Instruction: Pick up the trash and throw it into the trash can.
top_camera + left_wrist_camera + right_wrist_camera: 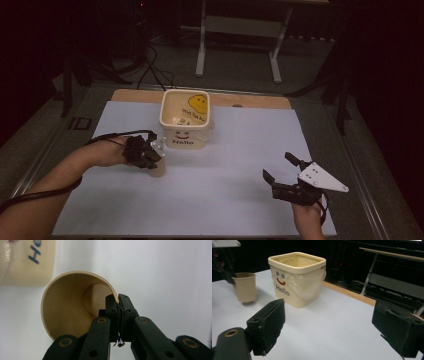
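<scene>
Left gripper (150, 152), left-centre of high view, pinched rim of small tan paper cup (244, 287), cup lifted just beside square cream plastic bin marked "Hello" (186, 119). Right gripper (281, 174), lower right, jaws wide, empty. Judged: cup grasped; drop into bin likely left.

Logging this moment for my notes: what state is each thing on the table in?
Paper cup: upright, empty, pinched at its rim, lifted slightly off the table.
Bin: upright, open-topped, lined with a clear bag.
Left tool: shut on the cup's rim.
Right tool: open, holding nothing.
</scene>
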{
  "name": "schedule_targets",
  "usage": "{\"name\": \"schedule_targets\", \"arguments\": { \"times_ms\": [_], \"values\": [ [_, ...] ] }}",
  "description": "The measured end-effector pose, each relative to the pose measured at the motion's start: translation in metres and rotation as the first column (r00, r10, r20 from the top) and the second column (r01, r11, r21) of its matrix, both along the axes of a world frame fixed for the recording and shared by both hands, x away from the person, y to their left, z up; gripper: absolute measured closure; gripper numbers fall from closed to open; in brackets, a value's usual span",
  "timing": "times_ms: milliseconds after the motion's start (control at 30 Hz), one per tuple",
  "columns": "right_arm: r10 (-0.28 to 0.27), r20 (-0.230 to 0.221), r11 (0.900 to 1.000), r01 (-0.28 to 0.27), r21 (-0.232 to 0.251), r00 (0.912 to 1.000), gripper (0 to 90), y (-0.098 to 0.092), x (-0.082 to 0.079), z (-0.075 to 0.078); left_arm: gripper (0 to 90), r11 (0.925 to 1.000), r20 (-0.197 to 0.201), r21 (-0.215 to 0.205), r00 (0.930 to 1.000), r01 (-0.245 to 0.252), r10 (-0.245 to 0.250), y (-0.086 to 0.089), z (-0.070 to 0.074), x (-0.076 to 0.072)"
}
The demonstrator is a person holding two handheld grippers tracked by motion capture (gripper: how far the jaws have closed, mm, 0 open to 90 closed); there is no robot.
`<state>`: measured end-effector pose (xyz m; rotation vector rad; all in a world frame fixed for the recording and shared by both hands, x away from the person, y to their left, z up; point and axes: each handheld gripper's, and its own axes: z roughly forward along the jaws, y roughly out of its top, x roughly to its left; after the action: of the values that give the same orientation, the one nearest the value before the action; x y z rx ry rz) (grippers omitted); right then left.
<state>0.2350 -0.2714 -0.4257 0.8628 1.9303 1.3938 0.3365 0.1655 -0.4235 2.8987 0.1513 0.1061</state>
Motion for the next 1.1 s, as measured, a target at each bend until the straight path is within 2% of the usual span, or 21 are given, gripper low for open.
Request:
{"name": "schedule_targets", "arguments": {
  "times_ms": [67,567,700,733,800,933,967,1100],
  "values": [
    [0.003,-0.001,1.0,-0.003,0.002,1.0,11.5,0.0,0.0,0.0,89.1,1.0,-0.019,-0.007,0.9998,0.003,-0.003,0.001,0.004,-0.001],
    [0.006,-0.01,1.0,-0.006,0.011,0.9999,11.5,0.001,0.002,-0.002,89.1,0.9976,-0.019,-0.062,0.9993,0.031,-0.032,-0.002,0.043,-0.011],
    [0.007,-0.009,1.0,-0.007,0.016,0.9999,11.5,0.0,0.002,-0.001,89.1,0.9974,-0.029,-0.06,0.9987,0.04,-0.041,-0.005,0.052,-0.013],
    [0.007,-0.009,1.0,-0.007,0.016,0.9999,11.5,0.0,0.002,-0.001,89.1,0.9974,-0.029,-0.06,0.9987,0.04,-0.041,-0.005,0.052,-0.013],
    [0.009,-0.005,1.0,-0.008,0.021,1.0,11.5,0.0,0.002,-0.001,89.1,0.996,-0.022,-0.07,0.9981,0.055,-0.057,-0.008,0.062,-0.015],
    [0.008,-0.005,1.0,-0.007,0.021,1.0,11.5,0.0,0.002,-0.001,89.1,0.9948,-0.028,-0.084,0.9978,0.057,-0.06,-0.009,0.068,-0.015],
    [0.008,-0.007,1.0,-0.008,0.02,0.9999,11.5,0.0,0.002,-0.001,89.1,0.9936,-0.021,-0.091,0.9975,0.066,-0.068,-0.011,0.075,-0.015],
    [0.009,-0.006,1.0,-0.008,0.019,0.9999,11.5,0.0,0.002,-0.001,89.1,0.9919,-0.003,-0.098,0.9966,0.081,-0.082,-0.016,0.086,-0.015]
  ]
}}
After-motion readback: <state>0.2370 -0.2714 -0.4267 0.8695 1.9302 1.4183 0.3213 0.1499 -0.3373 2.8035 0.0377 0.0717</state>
